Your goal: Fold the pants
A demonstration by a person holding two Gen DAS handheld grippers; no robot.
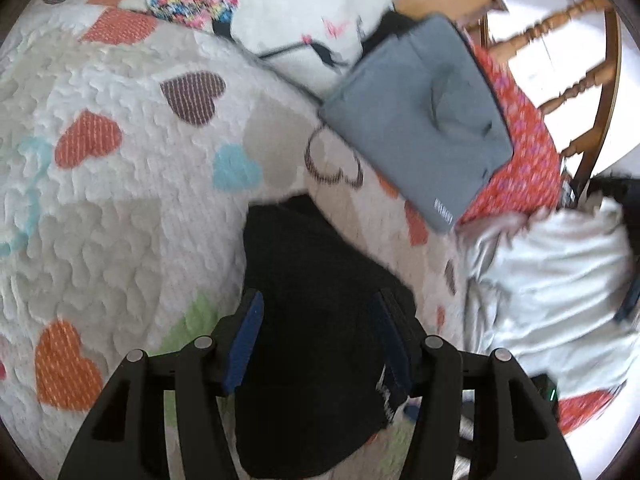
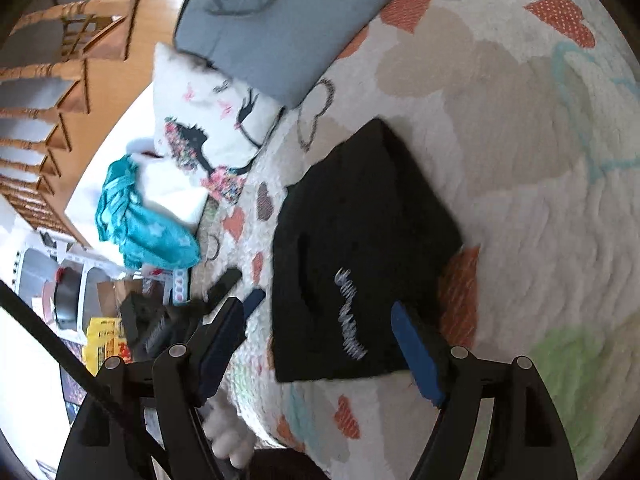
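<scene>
The left gripper (image 1: 318,336) is seen with fingers spread over the folded black pants (image 1: 312,320), nothing pinched. In the right wrist view, the right gripper (image 2: 320,344) is likewise held wide apart, the pants (image 2: 360,248) lying flat on the heart-patterned quilt (image 2: 520,160) between and beyond its pads. A grey folded garment (image 1: 416,120) is shown in both views; only the right wrist view takes in a teal cloth (image 2: 148,220), only the left a pale bundle (image 1: 552,280).
</scene>
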